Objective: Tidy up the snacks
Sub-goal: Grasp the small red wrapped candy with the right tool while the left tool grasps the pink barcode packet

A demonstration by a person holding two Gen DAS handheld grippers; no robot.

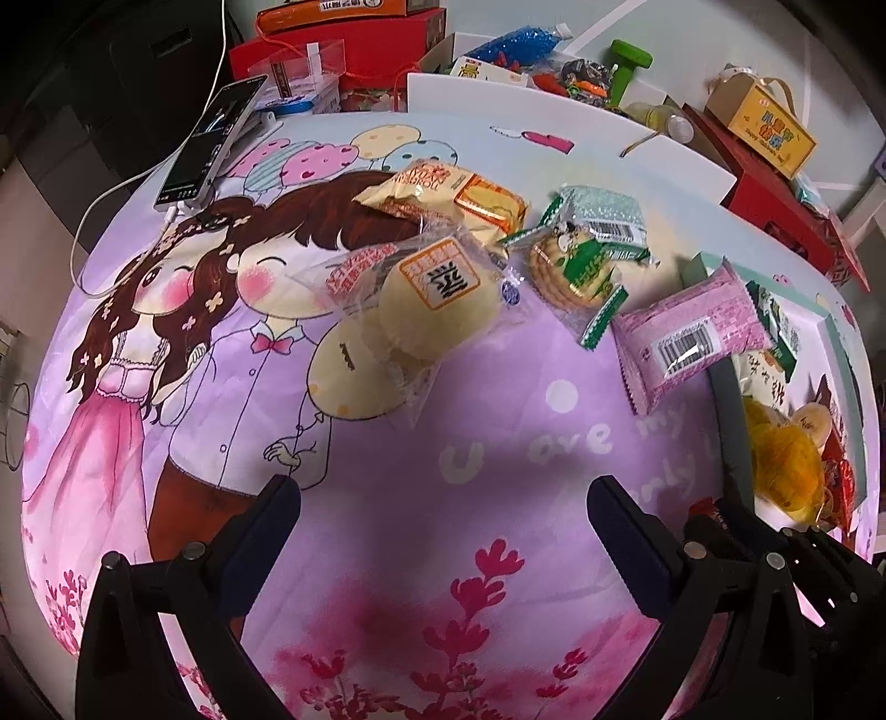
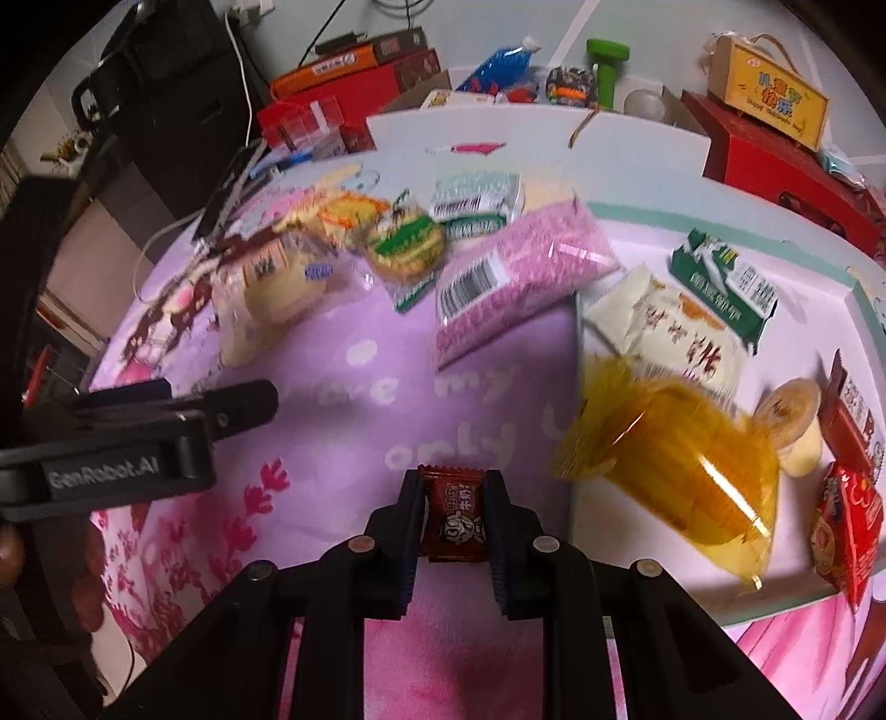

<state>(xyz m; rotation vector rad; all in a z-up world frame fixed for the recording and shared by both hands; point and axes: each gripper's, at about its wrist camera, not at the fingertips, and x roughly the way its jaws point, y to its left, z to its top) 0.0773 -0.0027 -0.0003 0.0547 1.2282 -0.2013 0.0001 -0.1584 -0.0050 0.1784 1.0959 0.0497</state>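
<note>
My right gripper point(image 2: 453, 498) is shut on a small dark red candy packet point(image 2: 454, 518), held above the purple cartoon cloth point(image 2: 332, 443). Just right of it lies a white tray point(image 2: 653, 592) holding a yellow bag point(image 2: 670, 482), a white packet point(image 2: 681, 338), a green packet point(image 2: 725, 288), a round jelly cup point(image 2: 789, 415) and red packets point(image 2: 847, 515). My left gripper point(image 1: 443, 498) stands open over bare cloth with nothing between its fingers; in the right wrist view the left gripper point(image 2: 243, 407) shows side-on at the left. A pink packet point(image 1: 686, 338), green biscuit packets point(image 1: 576, 266), a clear bag of yellow buns point(image 1: 421, 310) and orange packets point(image 1: 443, 194) lie loose on the cloth.
A phone point(image 1: 213, 138) on a white cable leans at the table's far left. Behind the table stand red boxes point(image 2: 775, 160), a yellow gift carton point(image 1: 769, 130), a green dumbbell point(image 1: 626, 72) and a blue bag point(image 1: 520, 44). The cloth near me carries only flower prints.
</note>
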